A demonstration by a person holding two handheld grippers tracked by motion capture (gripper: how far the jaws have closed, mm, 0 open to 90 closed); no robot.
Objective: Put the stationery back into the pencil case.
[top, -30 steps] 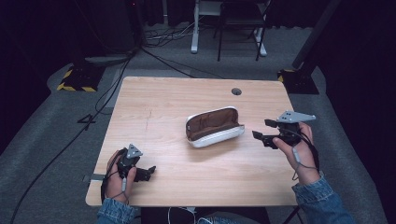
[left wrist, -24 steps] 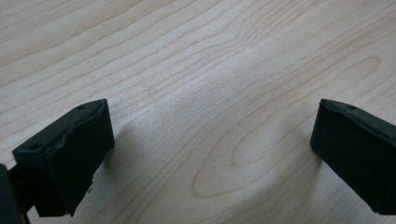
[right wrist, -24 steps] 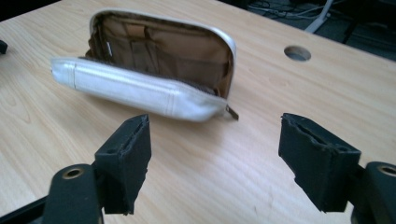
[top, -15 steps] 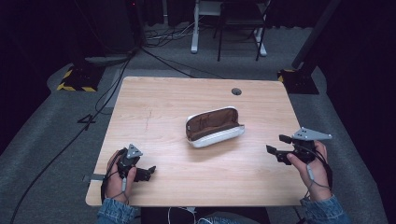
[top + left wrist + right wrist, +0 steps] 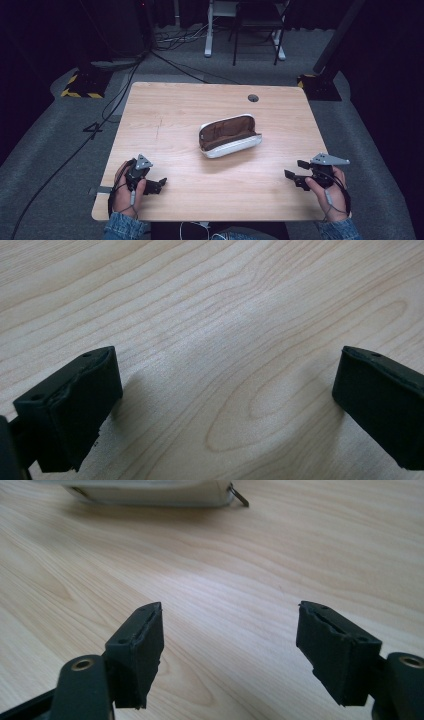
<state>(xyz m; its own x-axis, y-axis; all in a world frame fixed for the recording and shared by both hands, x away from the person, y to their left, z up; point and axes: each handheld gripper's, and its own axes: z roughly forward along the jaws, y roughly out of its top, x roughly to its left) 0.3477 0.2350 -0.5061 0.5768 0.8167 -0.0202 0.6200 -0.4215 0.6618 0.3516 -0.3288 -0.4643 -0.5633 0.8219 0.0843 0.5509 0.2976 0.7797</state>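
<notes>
A white pouch with a brown lining [image 5: 229, 136] lies open in the middle of the wooden table [image 5: 190, 110]. Its pale edge and zip pull [image 5: 150, 492] run along the top of the right gripper view. My right gripper [image 5: 295, 171] rests low near the front right corner, jaws open and empty [image 5: 230, 645], pointing left towards the pouch. Near the front left corner my left gripper [image 5: 159, 184] sits on the wood with its jaws wide open [image 5: 225, 400] and nothing between them.
A round cable hole [image 5: 253, 98] is set in the back of the tabletop. Beyond the table stand a chair and desk legs [image 5: 245, 30], cables on the grey floor, and a yellow-black striped base [image 5: 80, 85] at the left.
My right gripper has come down and back from beside the pouch to the front right corner. The left gripper and the pouch have stayed where they were.
</notes>
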